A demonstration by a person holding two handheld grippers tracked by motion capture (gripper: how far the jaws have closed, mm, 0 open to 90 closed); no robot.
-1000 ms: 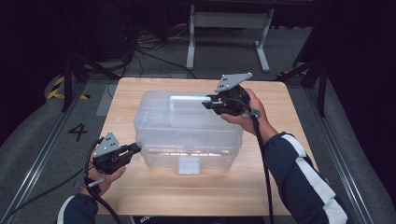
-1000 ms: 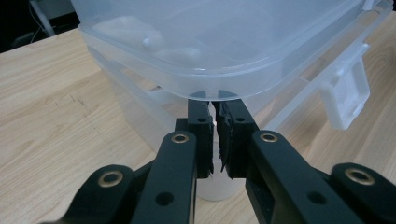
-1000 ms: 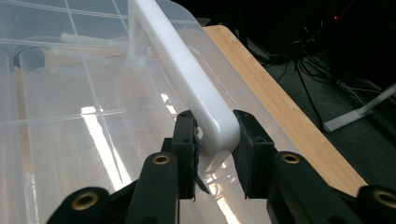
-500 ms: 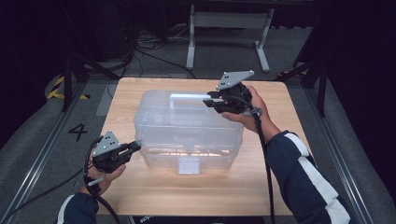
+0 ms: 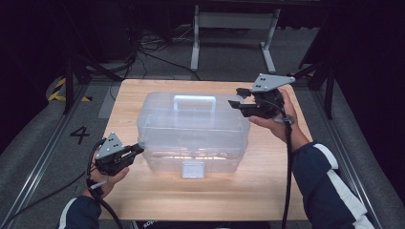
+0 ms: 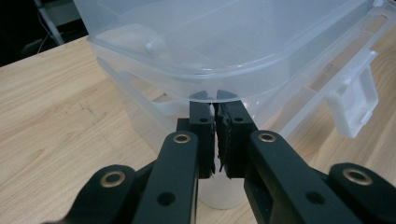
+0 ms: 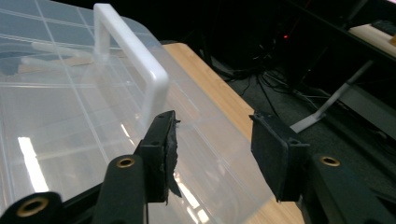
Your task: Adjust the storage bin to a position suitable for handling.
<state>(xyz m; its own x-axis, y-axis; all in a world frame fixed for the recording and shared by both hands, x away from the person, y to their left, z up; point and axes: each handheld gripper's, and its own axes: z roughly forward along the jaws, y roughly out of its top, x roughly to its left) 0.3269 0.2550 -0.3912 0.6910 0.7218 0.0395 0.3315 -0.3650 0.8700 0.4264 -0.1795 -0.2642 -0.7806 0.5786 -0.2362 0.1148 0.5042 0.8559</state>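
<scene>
High view: light wooden bench (image 5: 143,200), bearing at its middle a large clear plastic lidded storage box (image 5: 191,131) with white carry handle (image 5: 194,99) and white front latch (image 5: 193,168). Left tool (image 5: 137,149) pressed against box's near left corner, jaws closed tight together under the lid rim, gripping nothing. Right tool (image 5: 235,98) beside box's far right edge, jaws just opening, nothing between.
</scene>
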